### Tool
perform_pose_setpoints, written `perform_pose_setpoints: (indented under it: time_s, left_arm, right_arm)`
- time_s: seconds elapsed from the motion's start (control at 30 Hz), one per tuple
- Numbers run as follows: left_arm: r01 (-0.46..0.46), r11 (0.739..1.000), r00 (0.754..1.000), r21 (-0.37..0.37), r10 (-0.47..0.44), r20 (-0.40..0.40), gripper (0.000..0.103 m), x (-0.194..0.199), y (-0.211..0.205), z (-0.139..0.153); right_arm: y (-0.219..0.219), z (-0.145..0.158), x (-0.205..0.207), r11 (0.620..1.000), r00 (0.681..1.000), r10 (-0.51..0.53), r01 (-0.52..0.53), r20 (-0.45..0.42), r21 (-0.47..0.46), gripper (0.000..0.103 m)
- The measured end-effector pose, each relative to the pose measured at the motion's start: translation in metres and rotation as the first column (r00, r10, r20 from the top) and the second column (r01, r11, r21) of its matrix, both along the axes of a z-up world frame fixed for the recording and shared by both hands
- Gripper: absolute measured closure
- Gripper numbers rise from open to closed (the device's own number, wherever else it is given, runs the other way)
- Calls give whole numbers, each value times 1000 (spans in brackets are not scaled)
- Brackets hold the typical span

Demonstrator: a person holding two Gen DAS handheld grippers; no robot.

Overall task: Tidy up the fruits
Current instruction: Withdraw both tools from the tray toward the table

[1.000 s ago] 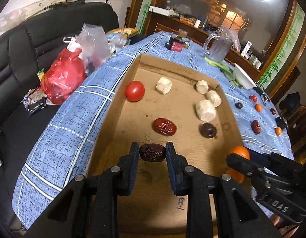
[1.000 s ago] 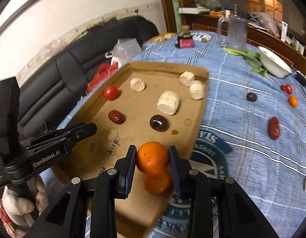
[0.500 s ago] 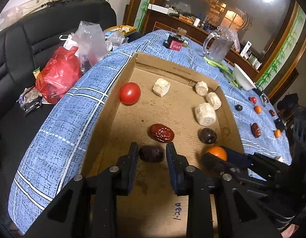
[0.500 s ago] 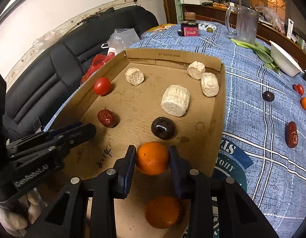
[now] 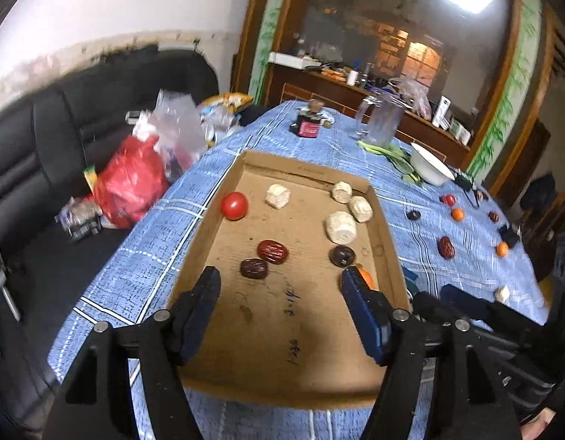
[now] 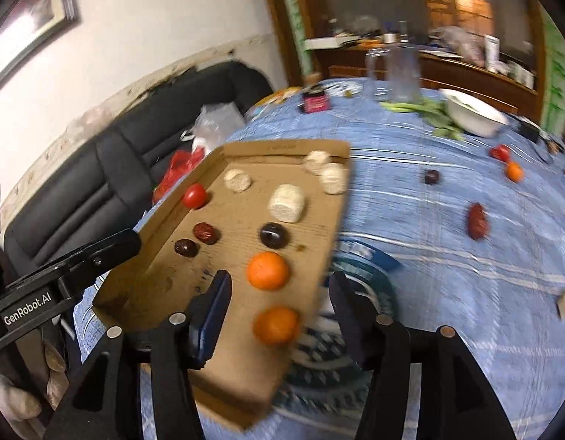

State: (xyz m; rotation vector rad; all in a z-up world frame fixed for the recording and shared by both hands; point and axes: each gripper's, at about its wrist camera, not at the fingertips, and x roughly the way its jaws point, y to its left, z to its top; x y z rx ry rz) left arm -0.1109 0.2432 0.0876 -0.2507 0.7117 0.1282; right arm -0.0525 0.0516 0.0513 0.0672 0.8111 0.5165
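Observation:
A shallow cardboard tray (image 5: 311,168) (image 6: 282,145) lies on the blue tablecloth. In it are a red tomato (image 5: 234,205), several pale chunks, a red date (image 5: 272,251), a dark date (image 5: 254,268) (image 6: 186,247), a dark round fruit (image 5: 342,255) and two oranges (image 6: 268,270) (image 6: 276,324). My left gripper (image 5: 280,286) is open and empty above the tray's near half, behind the dark date. My right gripper (image 6: 279,295) is open and empty, with the two oranges between its jaws in the view.
Loose fruits lie on the cloth to the right: a red date (image 6: 477,220), a dark fruit (image 6: 431,177), a small orange (image 6: 514,171). A white bowl (image 6: 473,115), a glass jug (image 5: 383,124) and greens stand at the far side. A black sofa with bags (image 5: 132,183) is at the left.
Both grippers opened and pulled back. The left let go of the dark date, the right let go of the orange; both fruits now lie in the tray.

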Motion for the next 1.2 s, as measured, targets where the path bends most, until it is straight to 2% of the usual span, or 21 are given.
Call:
perform_pose_setpoints:
  time_s: [0.2,0.43,0.5,0.8,1.2]
  left_arm:
    - [85,992,996,93,-88,24,33,-16,-51,12]
    - [135,961,987,241,-152,53,28,-38,-106,26]
    - [142,954,985,263,-163,60,26,-43,-115,30]
    - [170,938,979,301,-196,59,25,-55,-136,36]
    - [198,934,977,298,-211,11,24,-43,-145,22]
  right_arm:
    - [-52,-6,-22,991,991,-126,127,-34,51,43]
    - [-86,1,-46,982,984,-180,180,-10,61,43]
    - [-91,4,-53,981,983,-185,185,2,62,42]
    - [-107,11,-72,978,980,-196,192,44,77,39]
    - [-117,-1,-64,975,979,-206,205,7,81,39]
